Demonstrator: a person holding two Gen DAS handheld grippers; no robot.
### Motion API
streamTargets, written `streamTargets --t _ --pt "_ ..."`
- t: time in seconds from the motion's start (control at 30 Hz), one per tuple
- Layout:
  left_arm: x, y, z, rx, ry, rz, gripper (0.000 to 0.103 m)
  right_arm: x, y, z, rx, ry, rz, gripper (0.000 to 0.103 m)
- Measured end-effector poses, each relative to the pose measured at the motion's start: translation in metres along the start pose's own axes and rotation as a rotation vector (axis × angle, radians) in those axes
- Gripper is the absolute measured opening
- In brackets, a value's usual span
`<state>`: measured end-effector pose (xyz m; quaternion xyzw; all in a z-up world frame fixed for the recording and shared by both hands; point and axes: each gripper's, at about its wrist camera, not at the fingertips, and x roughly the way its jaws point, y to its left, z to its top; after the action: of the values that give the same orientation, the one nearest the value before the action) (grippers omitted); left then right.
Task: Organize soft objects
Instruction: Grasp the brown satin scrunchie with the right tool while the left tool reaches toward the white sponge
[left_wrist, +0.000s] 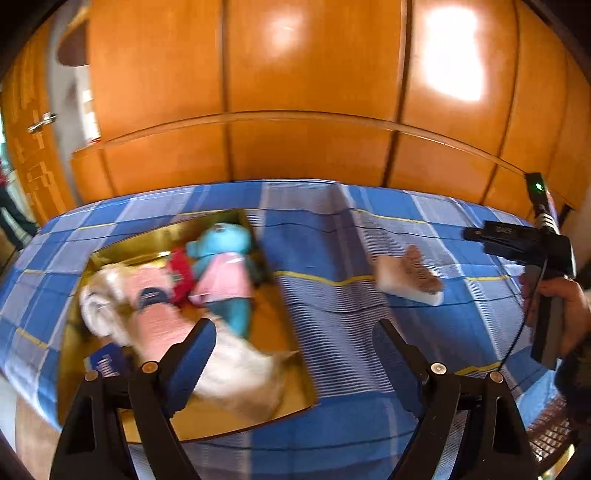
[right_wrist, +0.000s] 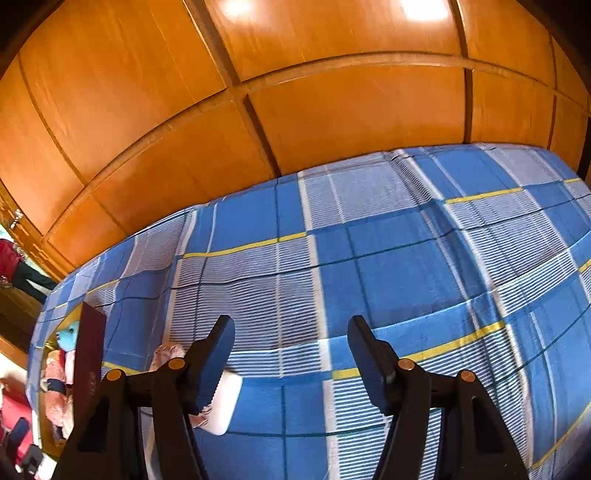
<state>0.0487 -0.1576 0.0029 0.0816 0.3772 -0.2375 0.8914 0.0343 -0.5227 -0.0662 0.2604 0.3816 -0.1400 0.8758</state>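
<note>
An open gold box (left_wrist: 110, 254) lies on the bed at the left. It holds a teal plush toy in a pink shirt (left_wrist: 221, 266), a red soft thing (left_wrist: 180, 275) and a white and pink plush (left_wrist: 147, 317). My left gripper (left_wrist: 295, 332) hangs open over the box's near right corner, with nothing between its fingers. A small brown, pink and white soft item (left_wrist: 406, 277) lies on the bedsheet to the right of the box. In the right wrist view that item (right_wrist: 225, 402) is partly hidden behind the left finger. My right gripper (right_wrist: 291, 332) is open and empty just right of it.
A blue, white and yellow checked bedsheet (right_wrist: 388, 280) covers the bed. Orange wooden wardrobe doors (left_wrist: 314, 74) stand right behind it. A person's hand (left_wrist: 569, 310) holds the right gripper's handle at the right edge. The box's dark lid (right_wrist: 88, 354) stands upright.
</note>
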Motion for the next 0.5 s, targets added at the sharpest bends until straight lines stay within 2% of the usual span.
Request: streamTargets --t 0.1,0.2,0.37,0.43,0.47,0.5 --pt "0.007 -0.016 -0.001 0.018 0.019 -0.025 0.087 0.002 0.015 -0.005 -0.04 0.026 0.103 0.064" --pt "0.013 -0.028 -0.007 0.037 0.038 -0.043 0.087 0.003 0.046 -0.014 -0.181 0.049 0.158 0.064" --pt "0.019 -0.036 -0.019 0.054 0.076 -0.062 0.087 0.012 0.083 -0.033 -0.338 0.073 0.166 0.064" --pt "0.02 -0.038 -0.021 0.061 0.082 -0.069 0.087 0.021 0.093 -0.04 -0.386 0.089 0.142 0.064" --pt "0.02 -0.039 -0.022 0.065 0.083 -0.073 0.087 0.026 0.096 -0.041 -0.398 0.1 0.137 0.06" --pt "0.02 -0.04 -0.022 0.068 0.083 -0.076 0.087 0.031 0.099 -0.044 -0.417 0.113 0.123 0.043"
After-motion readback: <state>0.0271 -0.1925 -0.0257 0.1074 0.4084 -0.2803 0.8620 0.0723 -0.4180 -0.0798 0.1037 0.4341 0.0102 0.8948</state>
